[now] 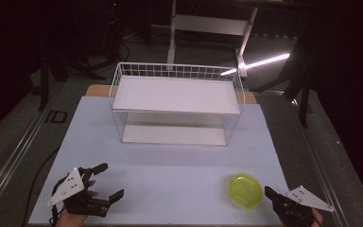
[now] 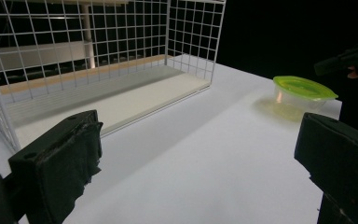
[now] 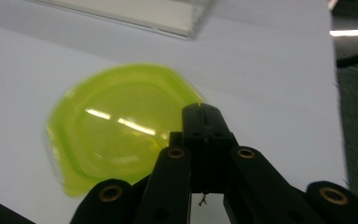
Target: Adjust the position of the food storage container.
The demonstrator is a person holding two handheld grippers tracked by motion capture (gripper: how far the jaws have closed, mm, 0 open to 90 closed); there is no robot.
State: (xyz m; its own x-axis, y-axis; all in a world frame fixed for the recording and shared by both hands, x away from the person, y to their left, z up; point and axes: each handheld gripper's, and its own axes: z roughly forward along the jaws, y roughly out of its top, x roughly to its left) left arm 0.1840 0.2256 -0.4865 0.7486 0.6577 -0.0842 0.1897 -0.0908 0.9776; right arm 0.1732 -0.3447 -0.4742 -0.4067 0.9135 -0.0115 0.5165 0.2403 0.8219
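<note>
Left tool [image 1: 108,180] is held wide open, empty, well left of the green-lidded container [image 1: 245,190]; right tool [image 1: 270,194] is closed, empty, just beside it.

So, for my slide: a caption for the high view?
Two-tier wire shelf, green-lidded container, open left hand-held gripper, shut right hand-held gripper.

Table [image 1: 170,170] front half is bare betw. the left gripper [image 1: 105,182] and the container [image 1: 245,190], which sits just beside the right gripper [image 1: 268,192], near the front-right corner. Wire rack [image 1: 177,101] blocks the middle-back; its front is open, w/ a low gap under the upper shelf [image 1: 177,94]. Bare strips either side of the rack.
</note>
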